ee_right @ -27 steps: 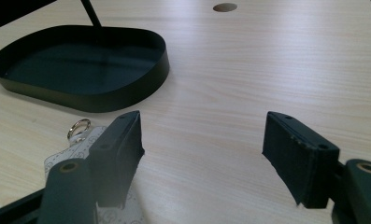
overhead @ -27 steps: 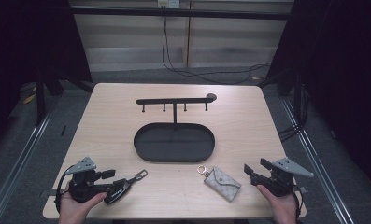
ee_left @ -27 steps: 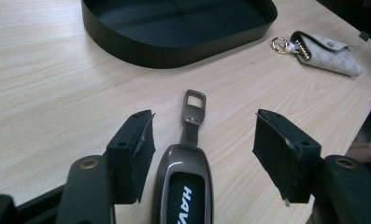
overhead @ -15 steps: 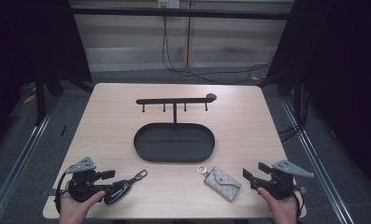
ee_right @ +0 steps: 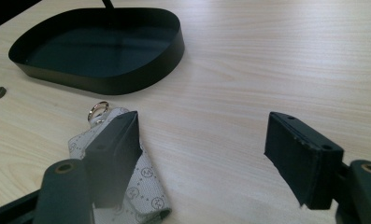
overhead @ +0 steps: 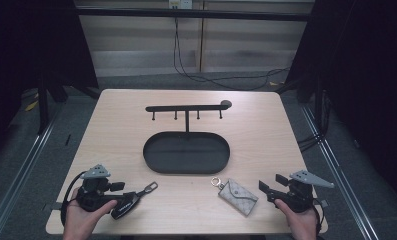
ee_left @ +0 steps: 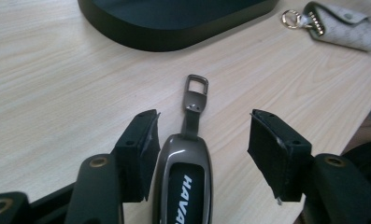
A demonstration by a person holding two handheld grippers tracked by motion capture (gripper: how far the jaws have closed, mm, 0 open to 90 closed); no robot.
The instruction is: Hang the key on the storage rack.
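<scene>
Right claw (overhead: 268, 189), jaws spread wide, has edged leftward toward the grey patterned fabric key pouch (overhead: 238, 196), which lies unmoved beside the black oval metal tray (overhead: 186, 167). Left claw (ee_left: 202, 144) straddles the dark glossy key fob (ee_left: 185, 186), open; neither grasp is made.

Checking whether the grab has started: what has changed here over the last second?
The right gripper crept slightly left toward the grey key pouch, jaws open and nothing held. The left gripper stayed open around the car key fob; the black tray stand did not move.
</scene>
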